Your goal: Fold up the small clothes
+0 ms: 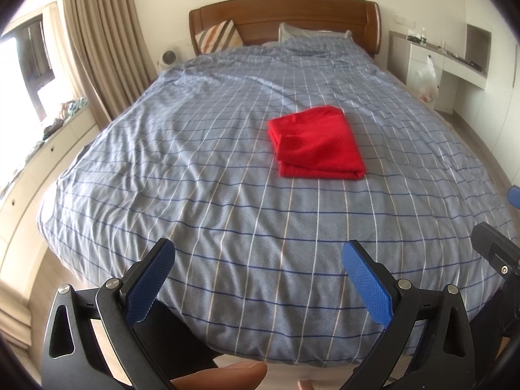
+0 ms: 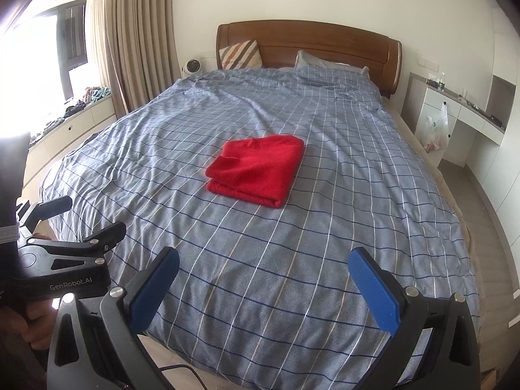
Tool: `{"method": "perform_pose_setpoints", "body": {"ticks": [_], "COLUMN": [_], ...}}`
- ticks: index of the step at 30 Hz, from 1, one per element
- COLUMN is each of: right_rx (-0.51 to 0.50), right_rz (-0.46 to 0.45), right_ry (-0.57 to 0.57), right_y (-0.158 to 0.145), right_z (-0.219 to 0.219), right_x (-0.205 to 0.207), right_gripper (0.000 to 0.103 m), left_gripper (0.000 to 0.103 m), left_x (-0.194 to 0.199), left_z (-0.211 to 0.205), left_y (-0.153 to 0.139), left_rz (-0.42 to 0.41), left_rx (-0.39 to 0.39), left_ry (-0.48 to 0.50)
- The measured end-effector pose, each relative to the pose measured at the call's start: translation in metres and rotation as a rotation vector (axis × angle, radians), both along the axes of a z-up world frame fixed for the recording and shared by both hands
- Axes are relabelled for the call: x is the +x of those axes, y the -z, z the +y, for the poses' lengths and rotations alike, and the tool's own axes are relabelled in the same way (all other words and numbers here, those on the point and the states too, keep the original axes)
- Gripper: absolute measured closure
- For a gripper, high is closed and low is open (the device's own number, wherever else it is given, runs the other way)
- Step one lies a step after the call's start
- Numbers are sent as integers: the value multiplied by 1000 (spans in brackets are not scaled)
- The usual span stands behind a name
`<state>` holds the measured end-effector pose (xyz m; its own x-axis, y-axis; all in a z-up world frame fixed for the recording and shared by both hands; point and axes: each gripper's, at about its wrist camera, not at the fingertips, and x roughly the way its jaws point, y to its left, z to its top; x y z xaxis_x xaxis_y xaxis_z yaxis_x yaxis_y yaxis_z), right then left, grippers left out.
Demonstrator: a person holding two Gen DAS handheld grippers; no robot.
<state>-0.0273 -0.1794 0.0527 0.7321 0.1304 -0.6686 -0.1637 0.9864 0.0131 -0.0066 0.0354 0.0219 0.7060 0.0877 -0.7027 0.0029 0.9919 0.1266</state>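
A red garment (image 1: pixel 317 143) (image 2: pixel 256 169) lies folded into a thick rectangle on the middle of the bed, with nothing touching it. My left gripper (image 1: pixel 260 253) hangs open above the foot of the bed, well short of the garment, with nothing between its blue pads (image 1: pixel 148 284). My right gripper (image 2: pixel 263 260) is open too, also over the foot of the bed and empty. In the right wrist view the left gripper's black body (image 2: pixel 61 260) shows at the left, held by a hand (image 2: pixel 35 321).
The bed (image 1: pixel 227 227) carries a blue-grey checked cover, with pillows (image 2: pixel 242 53) against a wooden headboard (image 2: pixel 325 45). Beige curtains (image 2: pixel 139 39) and a window bench with clutter (image 2: pixel 74 110) stand to the left. A white desk (image 2: pixel 455 113) with a hanging plastic bag (image 2: pixel 435 126) is on the right.
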Motion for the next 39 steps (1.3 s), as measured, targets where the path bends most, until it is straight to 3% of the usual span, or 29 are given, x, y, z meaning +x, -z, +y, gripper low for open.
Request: {"method": "perform_pose_setpoints", "body": {"ticks": [6, 13, 33, 39], "right_rx": [22, 50, 10, -1], "right_rz": [16, 24, 41, 6], "right_ry": [15, -15, -21, 1], "right_y": [3, 1, -2, -11], "right_z": [-3, 3, 15, 11], "right_x": [3, 5, 5, 2], "right_gripper": [1, 1, 1, 1], "left_gripper": [0, 0, 0, 0], "left_x": [-3, -4, -1, 0], "left_z": [-1, 4, 9, 12], "left_y": [-3, -11, -16, -15], "left_rz": [-13, -25, -14, -8], "left_rx": [24, -9, -36, -49], "left_ry": [-4, 1, -3, -11]}}
